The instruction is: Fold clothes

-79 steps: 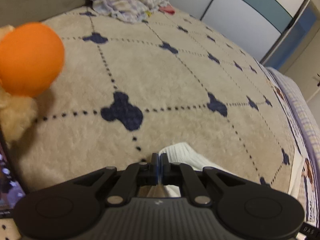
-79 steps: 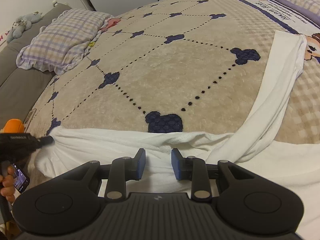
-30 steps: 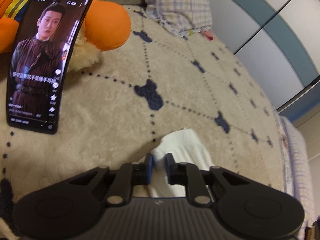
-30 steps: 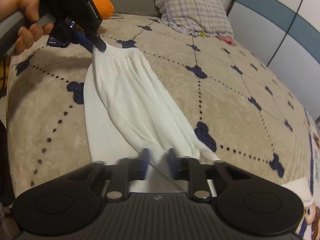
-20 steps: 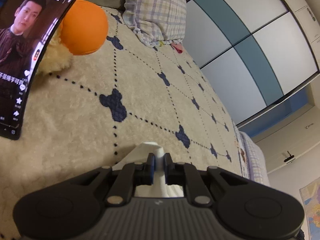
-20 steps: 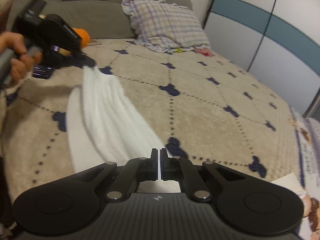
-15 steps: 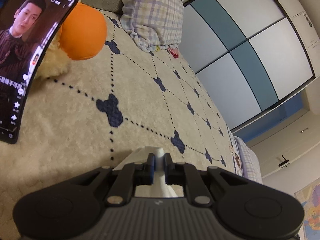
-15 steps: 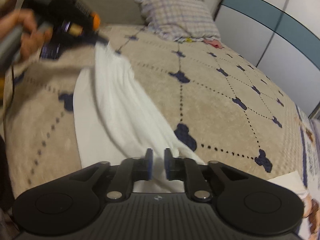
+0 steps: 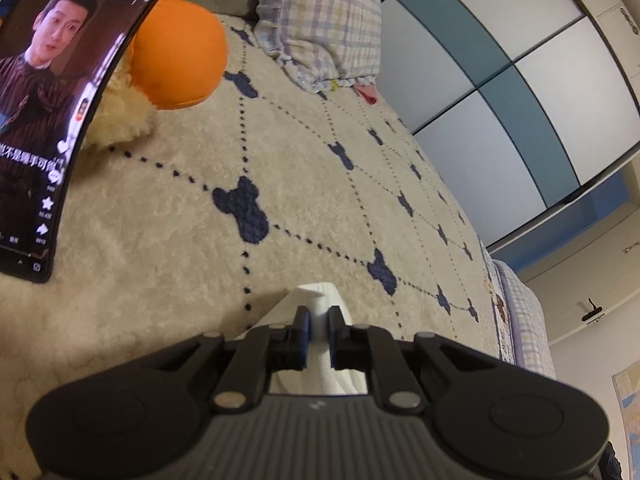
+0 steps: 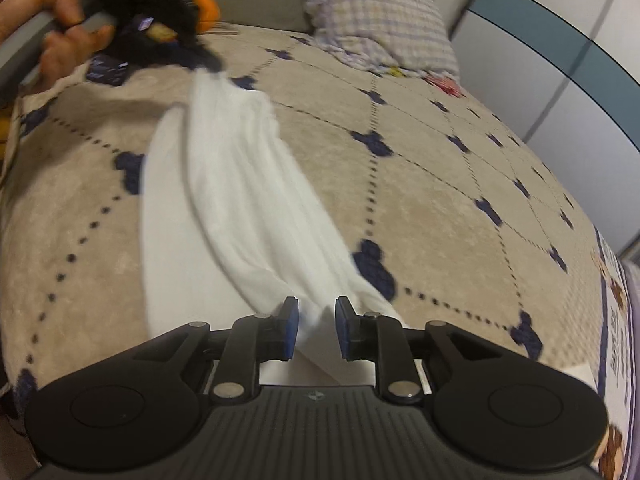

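Note:
A long white garment (image 10: pixel 240 184) lies stretched across the beige blanket (image 10: pixel 440 208), folded lengthwise over a flat white layer. My right gripper (image 10: pixel 317 322) is at its near end; the jaws stand apart with a fold of cloth loose between them. At the far end a hand (image 10: pixel 60 28) holds my left gripper (image 10: pixel 208 65), blurred, with its tip on the cloth. In the left wrist view the left gripper (image 9: pixel 318 320) is shut on a bunched white end of the garment (image 9: pixel 318 300), just above the blanket (image 9: pixel 320 184).
A phone (image 9: pixel 52 120) with a lit screen leans on a plush toy with an orange ball (image 9: pixel 180 60) at the left. A plaid pillow (image 10: pixel 376 20) lies by the grey headboard. Blue and white wardrobe doors (image 9: pixel 500 92) stand beyond the bed.
The right gripper's jaws, shut on the cloth 0.7 s ago, have spread apart. The left gripper still pinches its end and has shifted a little toward the pillow.

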{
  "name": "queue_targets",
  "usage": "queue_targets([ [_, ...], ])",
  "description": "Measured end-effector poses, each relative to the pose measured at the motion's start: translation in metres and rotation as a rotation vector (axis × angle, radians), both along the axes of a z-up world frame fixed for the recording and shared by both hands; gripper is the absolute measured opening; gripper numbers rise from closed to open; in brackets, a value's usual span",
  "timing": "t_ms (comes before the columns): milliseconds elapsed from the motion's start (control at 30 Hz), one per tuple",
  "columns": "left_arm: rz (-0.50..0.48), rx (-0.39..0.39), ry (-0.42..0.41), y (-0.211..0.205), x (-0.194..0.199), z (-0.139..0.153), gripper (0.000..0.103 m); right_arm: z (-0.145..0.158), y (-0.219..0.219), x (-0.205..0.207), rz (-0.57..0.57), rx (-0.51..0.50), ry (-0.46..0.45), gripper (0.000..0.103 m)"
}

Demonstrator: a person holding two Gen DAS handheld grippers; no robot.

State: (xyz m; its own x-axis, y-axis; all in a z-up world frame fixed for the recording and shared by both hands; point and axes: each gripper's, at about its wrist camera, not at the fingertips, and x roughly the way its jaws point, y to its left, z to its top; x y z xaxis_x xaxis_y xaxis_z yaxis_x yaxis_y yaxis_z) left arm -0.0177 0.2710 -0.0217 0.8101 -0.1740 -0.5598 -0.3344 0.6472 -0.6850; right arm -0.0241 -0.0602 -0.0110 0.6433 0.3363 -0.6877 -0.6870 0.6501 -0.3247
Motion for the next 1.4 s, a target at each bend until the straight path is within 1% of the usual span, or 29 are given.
queue_targets([
  [67, 0.004, -0.004, 0.014, 0.002, 0.000, -0.002, 0.009, 0.003, -0.010, 0.008, -0.034, 0.008, -0.008, 0.022],
  [100, 0.004, -0.006, 0.022, 0.002, 0.000, -0.002, 0.009, 0.004, -0.014, 0.014, -0.052, 0.013, 0.001, 0.022],
  [133, 0.003, -0.008, 0.028, 0.002, 0.000, -0.003, 0.009, 0.004, -0.019, 0.020, -0.072, 0.034, 0.035, 0.022],
  [233, -0.005, -0.010, 0.036, 0.002, 0.001, -0.004, 0.009, 0.000, -0.033, 0.047, -0.142, 0.195, 0.261, 0.022],
  [267, -0.007, -0.010, 0.037, 0.002, 0.001, -0.004, 0.009, -0.002, -0.037, 0.053, -0.163, 0.235, 0.307, 0.022],
  [400, -0.014, -0.008, 0.037, 0.003, -0.001, -0.004, 0.009, -0.008, -0.047, 0.071, -0.234, 0.362, 0.434, 0.022],
  [500, -0.019, -0.008, 0.040, 0.004, -0.002, -0.005, 0.009, -0.016, -0.050, 0.081, -0.277, 0.435, 0.526, 0.022],
  [633, -0.020, -0.011, 0.041, 0.005, -0.003, -0.007, 0.009, -0.022, -0.054, 0.088, -0.324, 0.510, 0.587, 0.025],
  [800, -0.021, -0.019, 0.039, 0.006, -0.005, -0.009, 0.009, -0.026, -0.052, 0.092, -0.334, 0.564, 0.599, 0.025],
  [833, -0.022, -0.020, 0.039, 0.007, -0.005, -0.010, 0.009, -0.027, -0.053, 0.094, -0.335, 0.584, 0.611, 0.018],
  [900, -0.022, -0.023, 0.038, 0.008, -0.006, -0.011, 0.009, -0.028, -0.059, 0.099, -0.349, 0.662, 0.671, 0.006],
  [967, -0.023, -0.026, 0.037, 0.008, -0.007, -0.011, 0.009, -0.028, -0.068, 0.105, -0.369, 0.749, 0.725, 0.005],
  [1067, -0.023, -0.030, 0.036, 0.009, -0.008, -0.013, 0.009, -0.023, -0.086, 0.113, -0.421, 0.876, 0.746, 0.005],
  [1167, -0.024, -0.041, 0.030, 0.010, -0.010, -0.015, 0.009, -0.023, -0.101, 0.123, -0.485, 0.968, 0.757, 0.004],
  [1267, -0.023, -0.057, 0.033, 0.012, -0.012, -0.019, 0.009, -0.028, -0.105, 0.133, -0.547, 0.996, 0.765, 0.004],
  [1400, -0.018, -0.046, 0.055, 0.013, -0.014, -0.025, 0.009, -0.039, -0.103, 0.143, -0.603, 0.982, 0.774, 0.004],
])
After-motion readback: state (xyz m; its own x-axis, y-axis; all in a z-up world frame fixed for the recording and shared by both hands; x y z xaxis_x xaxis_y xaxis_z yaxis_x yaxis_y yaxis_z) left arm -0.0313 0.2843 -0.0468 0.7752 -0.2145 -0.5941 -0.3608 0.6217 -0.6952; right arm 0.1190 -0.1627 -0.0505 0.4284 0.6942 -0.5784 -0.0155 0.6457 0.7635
